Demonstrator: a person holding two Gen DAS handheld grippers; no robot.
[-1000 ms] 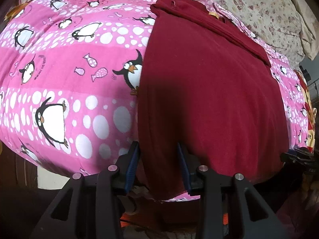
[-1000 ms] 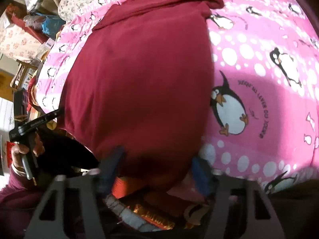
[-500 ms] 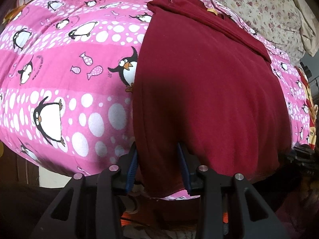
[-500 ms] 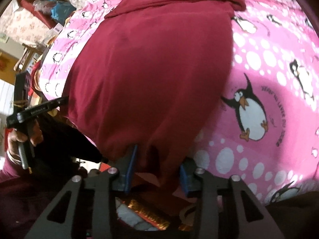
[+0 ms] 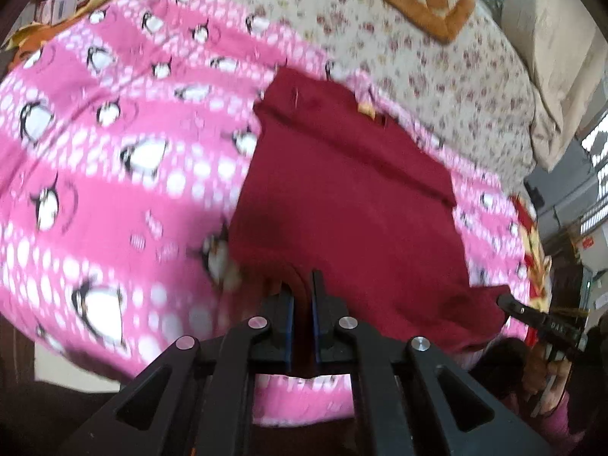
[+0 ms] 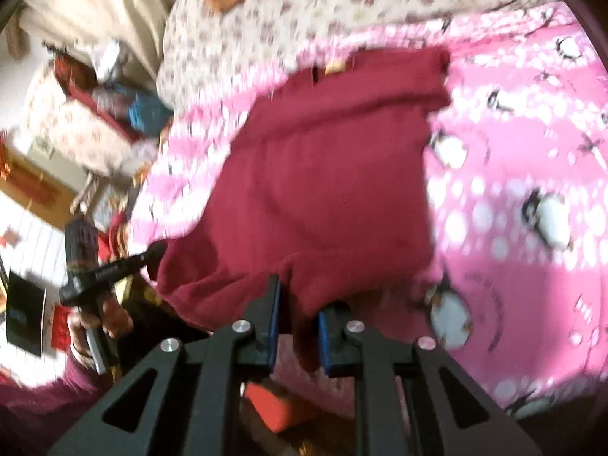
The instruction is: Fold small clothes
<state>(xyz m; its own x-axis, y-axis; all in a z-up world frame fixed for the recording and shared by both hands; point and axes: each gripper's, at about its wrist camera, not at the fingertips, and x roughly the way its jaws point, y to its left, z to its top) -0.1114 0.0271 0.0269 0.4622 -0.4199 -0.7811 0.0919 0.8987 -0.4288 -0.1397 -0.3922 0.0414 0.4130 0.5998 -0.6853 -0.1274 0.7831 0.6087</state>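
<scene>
Left gripper (image 5: 302, 296) is pinching the dark red knit garment's (image 5: 342, 205) near hem; right gripper (image 6: 294, 304), jaws closing, is gripping it too. Next, probably carrying the hem toward twelve o'clock across the pink penguin-print blanket (image 5: 95, 159).

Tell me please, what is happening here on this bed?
A person is folding a dark red garment that lies on a pink penguin blanket. The left gripper is shut on the garment's near hem at one corner. The right gripper has the other near corner between its jaws, which are closing. Both near corners are raised off the blanket.
</scene>
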